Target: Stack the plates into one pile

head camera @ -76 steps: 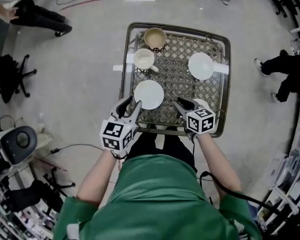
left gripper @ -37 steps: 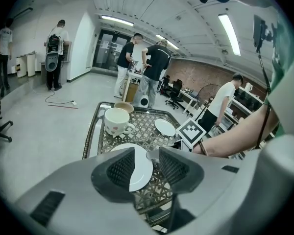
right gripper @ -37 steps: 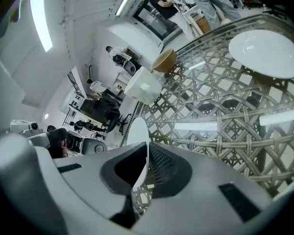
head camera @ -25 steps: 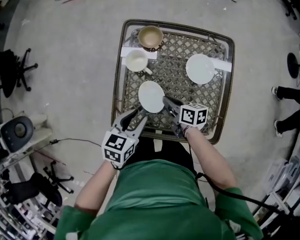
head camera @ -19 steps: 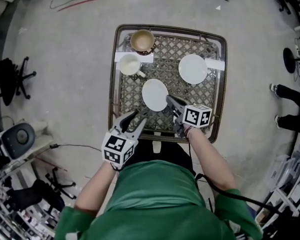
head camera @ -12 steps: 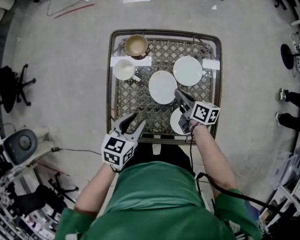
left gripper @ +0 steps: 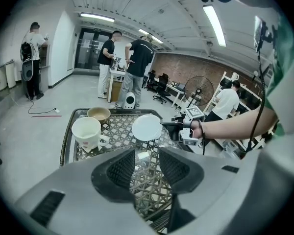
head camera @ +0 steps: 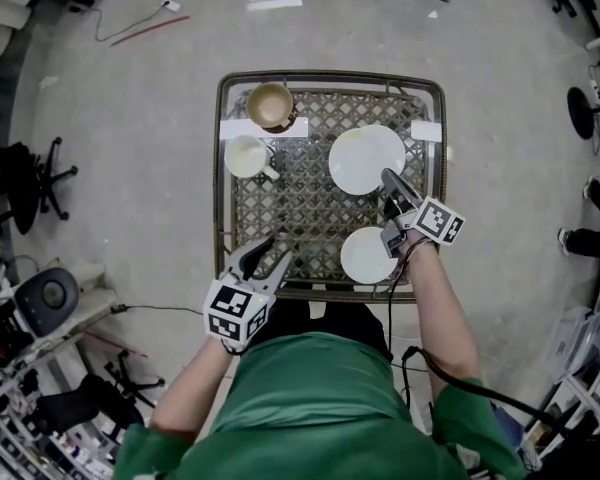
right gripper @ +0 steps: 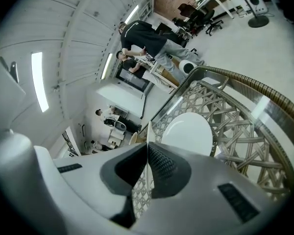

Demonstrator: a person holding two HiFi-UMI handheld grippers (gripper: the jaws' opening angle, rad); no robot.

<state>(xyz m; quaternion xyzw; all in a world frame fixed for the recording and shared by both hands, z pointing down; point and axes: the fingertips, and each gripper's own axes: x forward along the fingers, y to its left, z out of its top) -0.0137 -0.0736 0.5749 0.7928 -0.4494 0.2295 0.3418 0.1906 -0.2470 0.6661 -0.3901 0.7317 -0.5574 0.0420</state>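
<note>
Right claw (head camera: 388, 179) is clenched on the rim of the held plate (head camera: 360, 156), thin edge pinched btw the pads. The plate hangs over the far-right part of the worktop (head camera: 310, 218), apparently above the far plate (right gripper: 188, 131), which lies flat there. Head view shows the two nearly overlapped, so can't tell the gap btw them. Near plate (head camera: 368, 255) sits by the near-right edge, just beside the right wrist, not yet stacked. Left claw (head camera: 268, 255) is released w/ nothing btw its jaws, parked over the near-left edge, well apart from all plates. Step in hand, as I judge it: set the held plate onto the far plate. To do it well, check it's level first; right gripper view shows only its thin edge, so tilt is hard to read there. Line up the rims so it's centred, come down slow, free side touching first, then ease the gripped side down. Open the claw only once the plate rests, else it drops & clacks. Pull the claw out sideways, not up, so the lower pad doesn't flip the rim. Keep the forearm off the near plate. Mug (head camera: 246, 156) & bowl (head camera: 270, 104) at the far-left corner are out of the way.
</note>
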